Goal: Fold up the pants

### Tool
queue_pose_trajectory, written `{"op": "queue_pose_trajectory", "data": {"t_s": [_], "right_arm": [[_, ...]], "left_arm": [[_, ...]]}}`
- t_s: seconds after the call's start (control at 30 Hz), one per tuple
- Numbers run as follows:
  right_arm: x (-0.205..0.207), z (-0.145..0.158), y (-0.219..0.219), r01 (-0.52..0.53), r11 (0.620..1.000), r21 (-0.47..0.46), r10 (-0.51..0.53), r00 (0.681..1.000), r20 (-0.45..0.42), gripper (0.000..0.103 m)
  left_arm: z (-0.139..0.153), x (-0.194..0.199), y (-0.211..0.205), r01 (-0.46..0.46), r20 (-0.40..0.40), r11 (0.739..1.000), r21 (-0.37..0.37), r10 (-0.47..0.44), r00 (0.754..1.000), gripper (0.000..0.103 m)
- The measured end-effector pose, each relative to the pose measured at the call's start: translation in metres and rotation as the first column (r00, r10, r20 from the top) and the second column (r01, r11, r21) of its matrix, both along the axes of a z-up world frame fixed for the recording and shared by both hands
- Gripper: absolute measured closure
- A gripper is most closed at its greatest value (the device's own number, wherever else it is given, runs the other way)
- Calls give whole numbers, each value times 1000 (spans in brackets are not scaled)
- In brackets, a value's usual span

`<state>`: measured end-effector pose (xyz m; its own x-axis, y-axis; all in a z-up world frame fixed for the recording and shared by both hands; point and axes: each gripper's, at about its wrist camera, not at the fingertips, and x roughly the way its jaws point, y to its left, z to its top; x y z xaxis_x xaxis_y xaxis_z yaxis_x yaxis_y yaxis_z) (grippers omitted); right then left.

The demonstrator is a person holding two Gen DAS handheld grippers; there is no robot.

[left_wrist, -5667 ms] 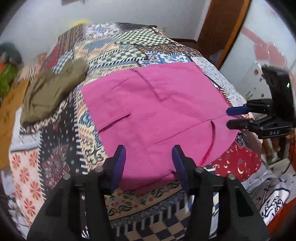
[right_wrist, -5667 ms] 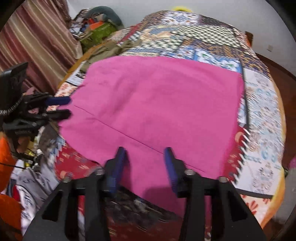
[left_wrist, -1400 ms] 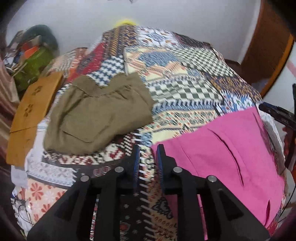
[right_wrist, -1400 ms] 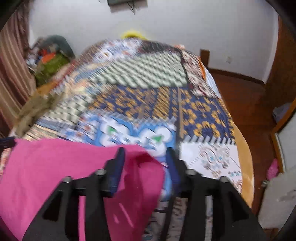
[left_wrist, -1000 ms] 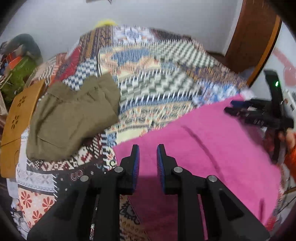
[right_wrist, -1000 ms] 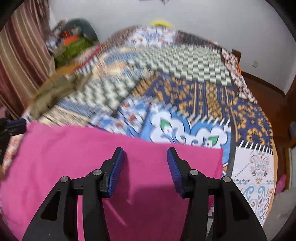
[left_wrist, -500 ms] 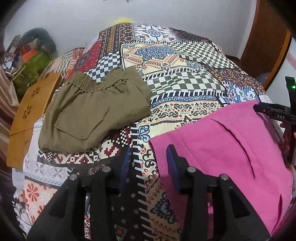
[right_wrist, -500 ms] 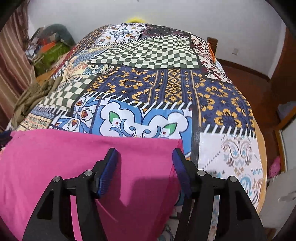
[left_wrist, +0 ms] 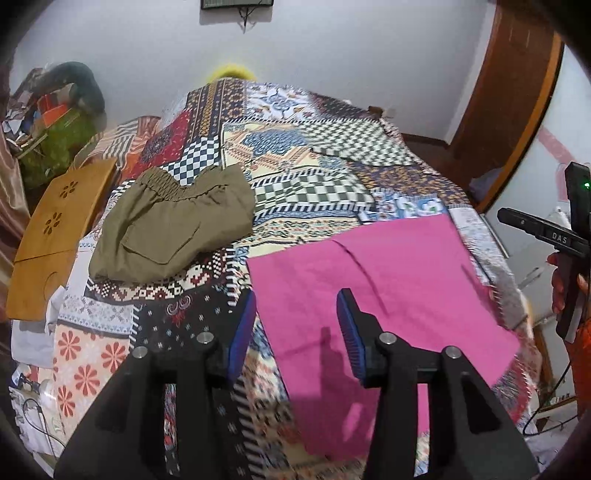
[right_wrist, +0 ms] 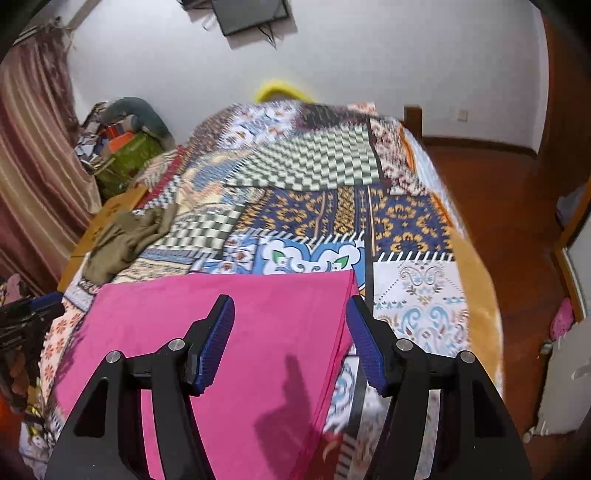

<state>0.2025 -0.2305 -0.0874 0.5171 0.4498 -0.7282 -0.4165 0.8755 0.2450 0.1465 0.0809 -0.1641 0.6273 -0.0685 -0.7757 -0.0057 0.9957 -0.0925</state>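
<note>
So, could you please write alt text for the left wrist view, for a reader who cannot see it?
The open left gripper hovers over folded bright pink cloth pants lying flat on a patchwork-patterned bedspread. Folded olive-green trousers lie apart to the left, and the right gripper shows at the right edge.

Home bedroom. Bed (right_wrist: 476,295) fills the room, under a patchwork quilt (right_wrist: 321,173). Striped curtain (right_wrist: 33,155) on one side, wooden door (left_wrist: 509,96) on the other, wood floor (right_wrist: 506,206). Small screen (right_wrist: 251,13) high on the white wall. Clutter (left_wrist: 55,122) heaped in the corner. Clothes on the quilt: pink pants (left_wrist: 388,280), olive shorts (left_wrist: 170,229).
</note>
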Motion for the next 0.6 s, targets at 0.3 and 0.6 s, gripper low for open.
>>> {"op": "queue_pose_trajectory", "data": {"t_s": [0.3, 0.6], "right_arm": [[-65, 46, 6, -61, 998, -28, 64, 989, 136, 44], [-116, 47, 26, -101, 995, -22, 103, 981, 165, 44]], "left_arm": [[21, -46, -9, -23, 32, 999, -38, 25, 999, 45], [-6, -72, -8, -46, -73, 982, -184, 33, 997, 40]]}}
